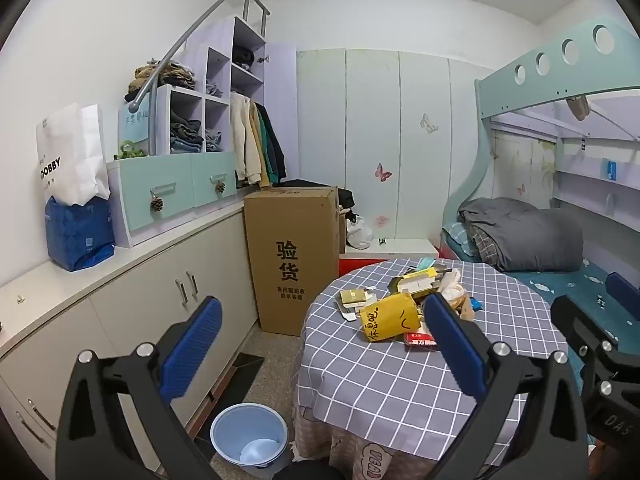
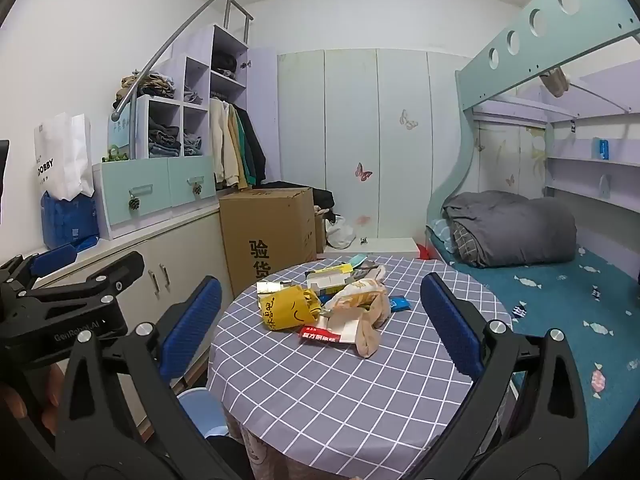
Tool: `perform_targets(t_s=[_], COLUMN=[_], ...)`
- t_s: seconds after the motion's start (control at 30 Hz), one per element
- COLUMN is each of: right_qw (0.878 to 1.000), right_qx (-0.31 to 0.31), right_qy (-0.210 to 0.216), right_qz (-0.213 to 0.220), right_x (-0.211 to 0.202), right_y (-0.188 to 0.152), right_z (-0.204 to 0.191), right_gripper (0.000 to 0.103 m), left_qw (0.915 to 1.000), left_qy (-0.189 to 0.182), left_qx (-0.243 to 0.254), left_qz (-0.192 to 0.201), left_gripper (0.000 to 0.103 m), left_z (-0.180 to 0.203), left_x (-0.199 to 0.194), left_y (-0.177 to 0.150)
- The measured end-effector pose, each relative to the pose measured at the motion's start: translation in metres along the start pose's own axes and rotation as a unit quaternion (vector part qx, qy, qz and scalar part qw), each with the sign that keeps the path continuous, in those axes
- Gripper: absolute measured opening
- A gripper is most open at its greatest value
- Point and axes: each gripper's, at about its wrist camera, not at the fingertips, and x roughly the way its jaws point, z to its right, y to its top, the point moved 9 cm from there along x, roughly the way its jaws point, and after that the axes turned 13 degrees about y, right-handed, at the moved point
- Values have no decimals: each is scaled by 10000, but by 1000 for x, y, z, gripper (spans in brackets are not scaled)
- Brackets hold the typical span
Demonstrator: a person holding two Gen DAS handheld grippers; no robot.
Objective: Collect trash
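Two grippers hang in front of a round table (image 2: pixel 320 392) draped in a grey checked cloth. The left gripper (image 1: pixel 320 344) has its jaws spread as wide as they go, nothing between them, and the right gripper (image 2: pixel 320 320) is just the same, released and empty.

The trash sits in one heap (image 2: pixel 332 304) on the far half of the table, well ahead of both sets of blue fingers (image 2: pixel 192 320). In it I can pick out one crumpled yellow paper bag (image 2: pixel 286 308) with dark handwriting, one flat red packet (image 2: pixel 320 336) at the near edge, one beige wrapper (image 2: pixel 364 320) slumped over the side, one small blue packet (image 2: pixel 400 303) to the right, and at least two small cartons (image 2: pixel 328 278) at the back. The pieces overlap, so I cannot count them exactly.

One blue bin (image 1: pixel 250 440) stands on the floor left of the table, partly behind the left gripper's frame, with something white in its bottom. From the right wrist view only a sliver of its rim shows.

One tall cardboard box (image 1: pixel 294 260) stands beyond the table against the low cabinets (image 1: pixel 160 280). One folded grey duvet (image 2: pixel 512 228) lies on the lower bunk (image 2: pixel 560 292). A person's fingertips show at the lower left edge of the right wrist view, behind the black frame.
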Motion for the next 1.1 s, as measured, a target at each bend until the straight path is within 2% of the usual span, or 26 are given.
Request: perform_targets(t_s=[0.4,0.67,1.1], right_qw=[10000,9999,9998], right_qx=[35,148,175], right_qy=[-17,11,0], right_qz=[-51,-87,-131], right_x=[10,5,5], right_y=[-11,-9,-13], right_z=[-4,5,5], right_gripper=[97,97,97], left_qw=[10000,10000,9999], left_qy=[-9,3,-16], left_qx=[3,27,78], left_qz=[11,-4,-76], left_gripper=[99,99,99], left_z=[1,8,7], left_x=[3,8,9], left_y=[0,-22,-18])
